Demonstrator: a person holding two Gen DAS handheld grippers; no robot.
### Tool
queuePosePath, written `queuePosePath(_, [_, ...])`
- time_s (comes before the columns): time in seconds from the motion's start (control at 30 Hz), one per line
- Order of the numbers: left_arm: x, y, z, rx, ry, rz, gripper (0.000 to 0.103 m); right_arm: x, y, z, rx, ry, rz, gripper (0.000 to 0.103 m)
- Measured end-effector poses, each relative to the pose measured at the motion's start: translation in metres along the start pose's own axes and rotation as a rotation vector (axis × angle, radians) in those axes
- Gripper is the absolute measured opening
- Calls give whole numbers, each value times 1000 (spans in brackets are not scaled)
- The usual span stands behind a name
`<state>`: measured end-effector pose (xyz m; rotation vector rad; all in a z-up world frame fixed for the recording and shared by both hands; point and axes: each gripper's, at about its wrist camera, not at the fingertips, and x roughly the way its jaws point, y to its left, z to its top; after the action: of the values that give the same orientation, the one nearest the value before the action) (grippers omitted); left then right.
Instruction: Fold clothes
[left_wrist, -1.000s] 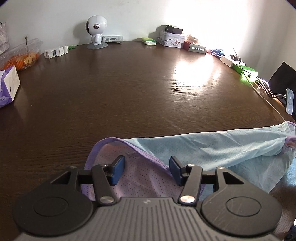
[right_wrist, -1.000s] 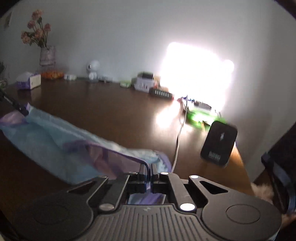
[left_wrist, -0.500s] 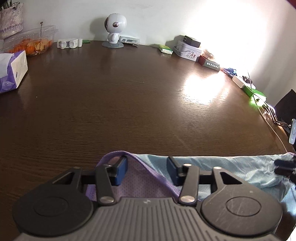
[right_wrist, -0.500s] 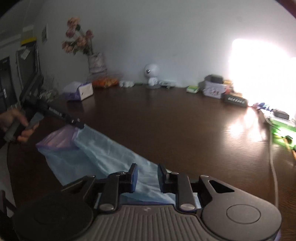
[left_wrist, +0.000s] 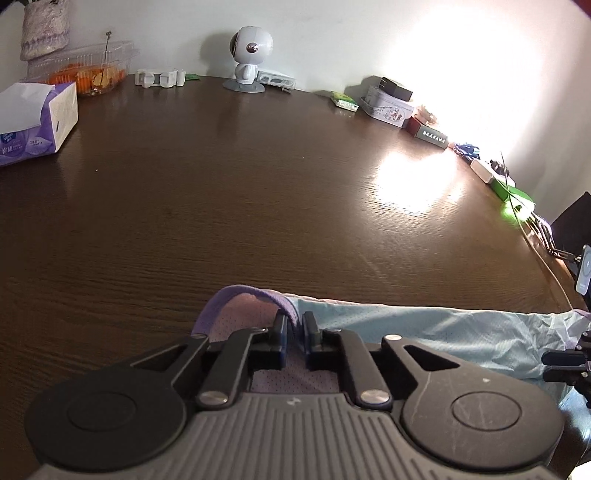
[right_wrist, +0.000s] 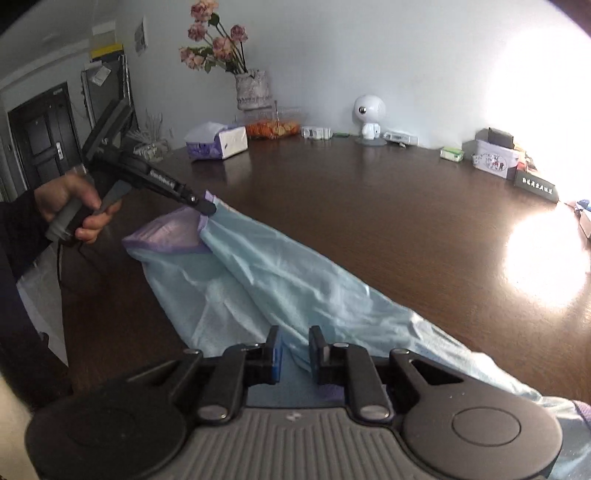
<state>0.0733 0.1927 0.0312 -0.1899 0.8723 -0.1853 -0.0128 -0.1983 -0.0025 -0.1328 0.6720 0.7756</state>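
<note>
1. Garment: light blue mesh fabric, purple band along one edge, pale purple inside showing at the open end.
2. Lies as a long wrinkled strip on the dark table, running from left-centre to lower right in the right wrist view; lower centre to right edge in the left wrist view.
3. Purple end raised off the table, blue layer draped over it.
4. Left gripper: jaws closing, narrow gap, purple band pinched between the pads; seen again at left-centre of the right wrist view, clamped on the same corner, hand on its handle.
5. Right gripper: jaws narrow, blue fabric between the pads; cannot tell whether pads press on it.
</note>
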Motion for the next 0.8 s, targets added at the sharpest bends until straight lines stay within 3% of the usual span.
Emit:
queuePosePath(0.03, [-1, 2, 2, -12, -3, 3, 30, -3, -3, 5, 22, -30, 14, 15])
queuePosePath(0.07, [-1, 3, 4, -3, -12, 10, 47, -3, -6, 10, 49, -56, 29, 15])
queuePosePath(0.13, [2, 7, 8, 2, -21, 17, 46, 5, -9, 19, 65, -67, 9, 15])
queuePosePath(0.17, [5, 9, 10, 0, -21, 18, 39, 13, -6, 20, 58, -48, -8, 15])
queuePosePath(0.2, [7, 11, 12, -2, -20, 19, 25, 21, -4, 21, 49, -28, -25, 16])
queuePosePath(0.27, [9, 15, 13, -5, -15, 31, 15, 38, 1, 22, 33, 13, -59, 16])
queuePosePath(0.47, [-11, 12, 9, -24, -69, 107, 19, 29, 23, 7, -46, 22, -62, 16])
queuePosePath(0.53, [-25, -11, 5, 33, -113, 50, 21, 15, 23, 7, -31, -14, -62, 16])
queuePosePath(0.57, [-31, -23, 3, 61, -134, 20, 29, 8, 19, 9, -6, -36, -69, 15])
queuePosePath(0.6, [-32, -37, 0, 89, -138, -29, 39, 2, 14, 10, 22, -57, -93, 15])
queuePosePath(0.67, [-20, -71, -8, 164, -100, -103, 39, -1, -2, 11, 73, -69, -191, 15])
queuePosePath(0.8, [8, -109, -32, 269, 6, -121, 39, 0, -25, -3, 125, 16, -358, 18])
